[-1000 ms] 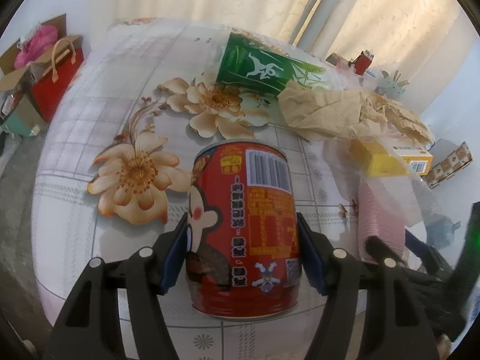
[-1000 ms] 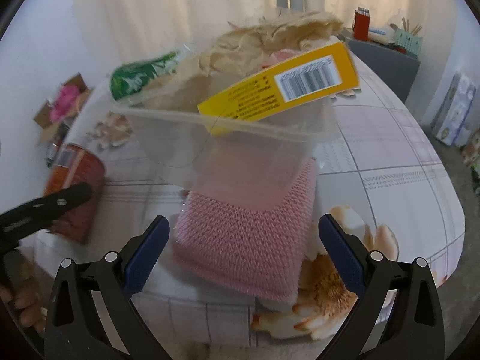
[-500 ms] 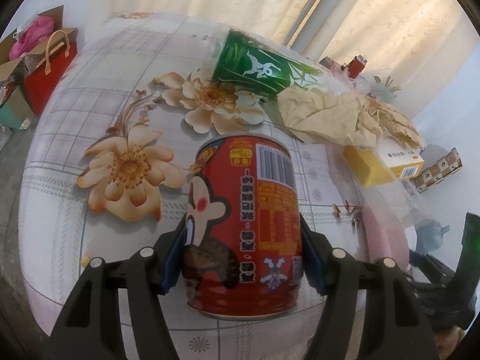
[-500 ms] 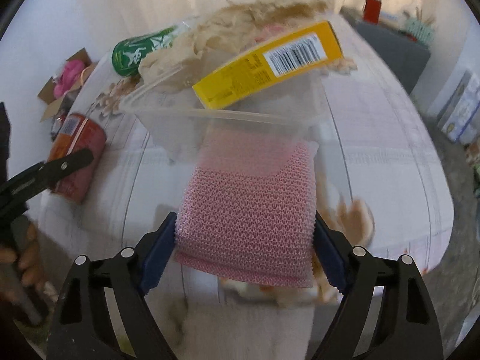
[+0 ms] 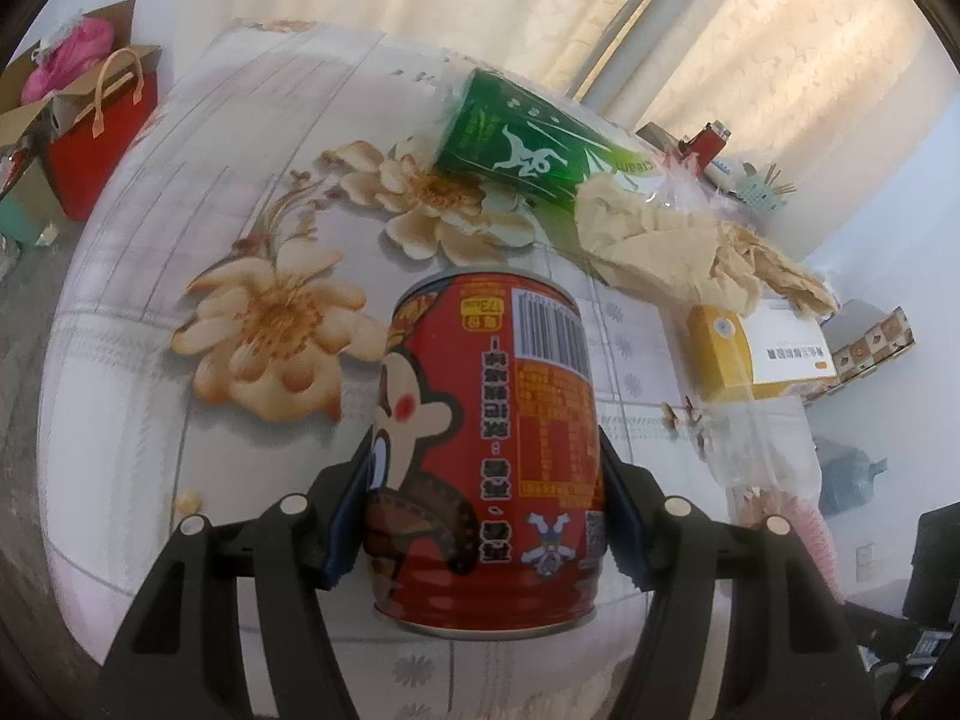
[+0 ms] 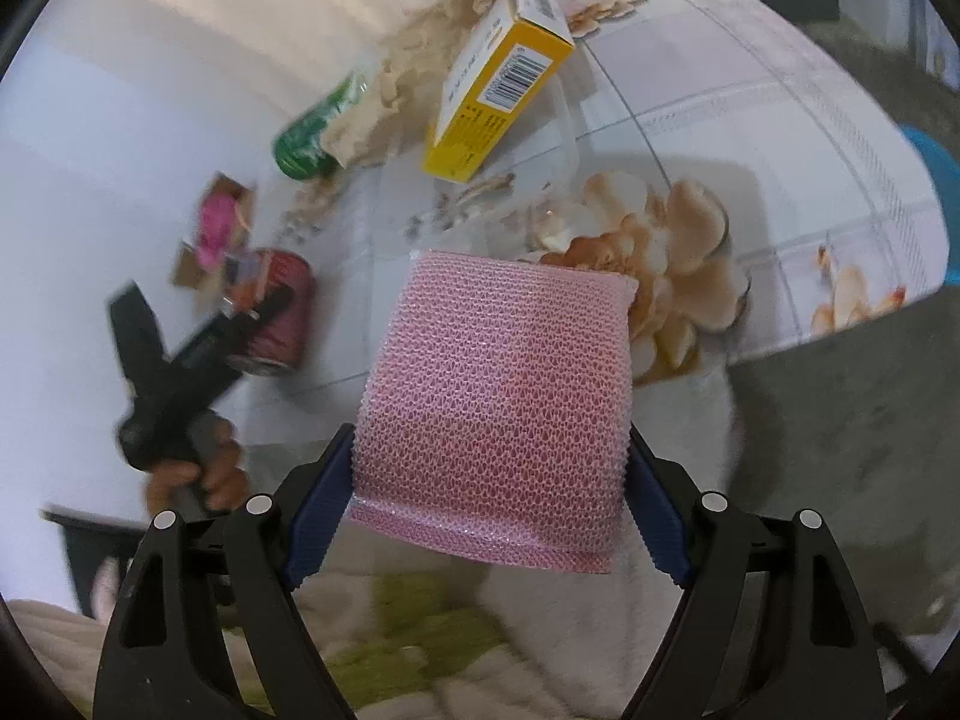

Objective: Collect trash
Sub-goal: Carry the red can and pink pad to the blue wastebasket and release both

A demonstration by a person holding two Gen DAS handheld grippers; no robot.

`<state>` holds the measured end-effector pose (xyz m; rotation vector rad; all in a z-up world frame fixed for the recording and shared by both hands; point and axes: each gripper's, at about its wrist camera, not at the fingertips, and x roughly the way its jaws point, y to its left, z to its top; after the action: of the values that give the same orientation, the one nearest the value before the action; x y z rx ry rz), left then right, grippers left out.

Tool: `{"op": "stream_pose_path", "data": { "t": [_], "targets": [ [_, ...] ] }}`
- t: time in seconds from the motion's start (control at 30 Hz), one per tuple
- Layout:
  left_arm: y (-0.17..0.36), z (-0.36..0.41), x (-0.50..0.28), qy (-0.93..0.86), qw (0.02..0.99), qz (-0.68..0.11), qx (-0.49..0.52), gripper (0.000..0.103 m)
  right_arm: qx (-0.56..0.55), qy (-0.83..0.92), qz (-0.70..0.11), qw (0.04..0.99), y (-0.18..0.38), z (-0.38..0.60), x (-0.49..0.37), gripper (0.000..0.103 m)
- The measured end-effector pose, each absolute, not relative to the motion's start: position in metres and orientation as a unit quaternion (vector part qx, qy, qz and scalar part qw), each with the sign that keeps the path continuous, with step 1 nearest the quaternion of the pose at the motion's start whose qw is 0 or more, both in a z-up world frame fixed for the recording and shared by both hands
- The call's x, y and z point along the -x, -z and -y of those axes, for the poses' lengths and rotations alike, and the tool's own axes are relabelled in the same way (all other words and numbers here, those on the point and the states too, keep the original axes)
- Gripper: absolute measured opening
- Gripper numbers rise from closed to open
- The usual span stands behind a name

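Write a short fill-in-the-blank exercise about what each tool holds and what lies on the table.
1. The left tool is shut on a ____ can.
2. The right tool grips a pink ____ pad.
3. On the flowered tablecloth, crumpled brown paper lies against a ____ tube.
4. The box with a barcode is ____.

Missing words: red; mesh; green; yellow

The red can (image 5: 486,450) is glossy printed metal with a bare silver rim. Behind it, the green wrapper (image 5: 522,150) is shiny plastic film, and the brown paper (image 5: 678,246) beside that is matt and crumpled. The yellow box (image 5: 744,354) is smooth card. The pink pad (image 6: 498,408) is a rough, glinting mesh. The flowered tablecloth (image 5: 240,324) looks smooth and slightly sheeny.
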<state>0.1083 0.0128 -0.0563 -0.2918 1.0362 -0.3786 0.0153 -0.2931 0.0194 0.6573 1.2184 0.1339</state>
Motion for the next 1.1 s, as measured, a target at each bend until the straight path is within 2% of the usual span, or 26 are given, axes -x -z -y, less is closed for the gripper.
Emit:
{"op": "stream_pose_path", "data": {
  "t": [0.3,0.57,0.83,1.1],
  "targets": [
    [0.032,-0.015,-0.077,0.224,0.835,-0.478,0.153,0.063,-0.374,-0.101,-0.499,0.775,-0.034,0.320,0.020,0.078],
    [-0.023,0.048,-0.058,0.328,0.825,-0.442,0.128,0.064,-0.411,-0.063,-0.424,0.805,-0.054,0.368,0.065,0.078],
    [-0.062,0.195,-0.071,0.484,0.738,-0.459,0.100,0.064,-0.398,0.037,-0.358,0.844,-0.059,0.445,0.099,0.078],
    [-0.031,0.404,-0.105,0.536,0.640,-0.548,0.053,0.064,-0.364,0.129,-0.367,0.846,-0.003,0.549,0.074,0.078]
  ]
}}
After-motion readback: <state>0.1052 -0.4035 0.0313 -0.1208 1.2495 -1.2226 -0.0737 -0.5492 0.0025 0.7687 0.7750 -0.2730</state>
